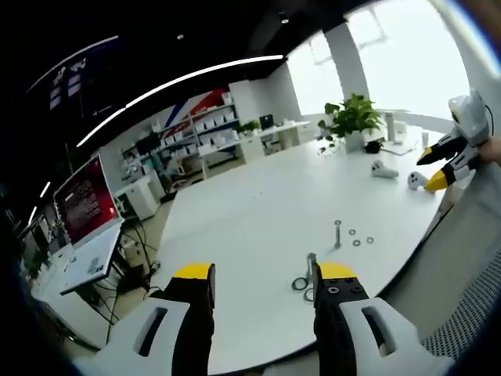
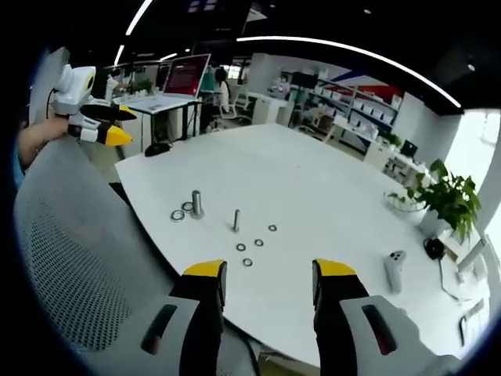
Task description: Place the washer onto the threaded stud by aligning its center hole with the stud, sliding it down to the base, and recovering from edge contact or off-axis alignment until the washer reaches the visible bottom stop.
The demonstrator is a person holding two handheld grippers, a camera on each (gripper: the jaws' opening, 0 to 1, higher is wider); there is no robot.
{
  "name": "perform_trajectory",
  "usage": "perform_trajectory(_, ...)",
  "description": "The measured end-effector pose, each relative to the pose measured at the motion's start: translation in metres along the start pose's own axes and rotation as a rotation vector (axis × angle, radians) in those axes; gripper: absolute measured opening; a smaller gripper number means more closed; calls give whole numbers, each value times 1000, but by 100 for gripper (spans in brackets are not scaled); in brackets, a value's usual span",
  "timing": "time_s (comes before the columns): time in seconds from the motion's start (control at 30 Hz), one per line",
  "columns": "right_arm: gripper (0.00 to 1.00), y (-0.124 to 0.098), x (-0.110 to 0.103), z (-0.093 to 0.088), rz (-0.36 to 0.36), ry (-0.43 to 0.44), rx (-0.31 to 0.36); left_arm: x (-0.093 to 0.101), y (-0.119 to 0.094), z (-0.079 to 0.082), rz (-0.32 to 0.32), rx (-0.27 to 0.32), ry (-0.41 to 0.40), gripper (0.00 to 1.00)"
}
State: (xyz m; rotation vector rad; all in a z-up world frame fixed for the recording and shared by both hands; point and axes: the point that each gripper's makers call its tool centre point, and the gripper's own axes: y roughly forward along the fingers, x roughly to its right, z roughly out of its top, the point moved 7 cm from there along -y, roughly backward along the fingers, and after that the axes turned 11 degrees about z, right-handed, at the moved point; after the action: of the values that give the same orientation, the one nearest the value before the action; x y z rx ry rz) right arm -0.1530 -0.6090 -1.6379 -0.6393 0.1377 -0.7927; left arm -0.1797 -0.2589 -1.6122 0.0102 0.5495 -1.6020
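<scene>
Nearest in the right gripper view, the right gripper point(image 2: 268, 286) hangs over the table edge with its yellow-tipped jaws spread and nothing between them. Just past it on the white table point(image 2: 329, 180) lie 4 small washers point(image 2: 247, 262), loose and flat, and beyond them the thin threaded stud point(image 2: 236, 220) stands upright and bare. Farther left stands a thicker bolt point(image 2: 197, 204) with 2 larger washers point(image 2: 178, 215) beside it.

In the left gripper view, the left gripper point(image 1: 264, 286) is likewise spread and empty, near that thicker bolt.

No washer is on the stud yet, so the pick comes first. The risks, as I judge them:
- A thin washer lying flat may skid from the jaws rather than lift.
- Taking a larger washer by mistake would give a sloppy fit.
- A tilted washer could catch on the threads and jam above the base.
- A sideways nudge might topple the slim stud.

Farther off rest a white controller point(image 2: 395, 268) and a potted plant point(image 2: 442, 200).
</scene>
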Motion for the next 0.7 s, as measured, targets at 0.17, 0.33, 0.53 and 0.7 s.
perform_trajectory(0.17,46,0,0,0,3,-1,1,2,1,-3,-10,-23,33,48)
perform_trajectory(0.33,45,2,-2,-2,28,15,-7,2,1,-4,-17,-34,19,48)
perform_trajectory(0.53,45,1,-2,-2,20,11,-17,3,2,-6,-26,-53,16,47)
perform_trajectory(0.7,45,1,-2,-2,19,9,-15,3,3,-8,-29,-67,17,47)
